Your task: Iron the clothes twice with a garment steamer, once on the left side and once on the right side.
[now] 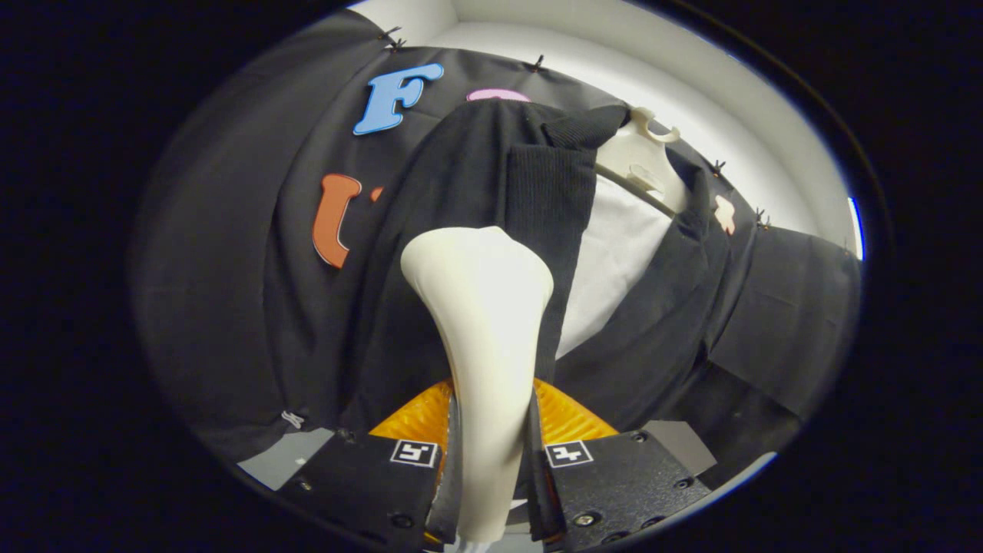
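Cream-white hard plastic forms the garment steamer, which is clamped by its narrow handle between both fingers of the gripper; its broad head is pressed at twelve o'clock against the black jacket hung on a hanger. The steamer is judged rigid, smooth, possibly slippery and top-heavy; the handle waist is best gripped. The jacket is judged soft and yielding.

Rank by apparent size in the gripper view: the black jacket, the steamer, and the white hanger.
1. Black jacket, largest by far.
2. Steamer, clamped between the gripper fingers; its closeness to the camera inflates it.
3. White hanger, smallest, though farther away and partly covered.
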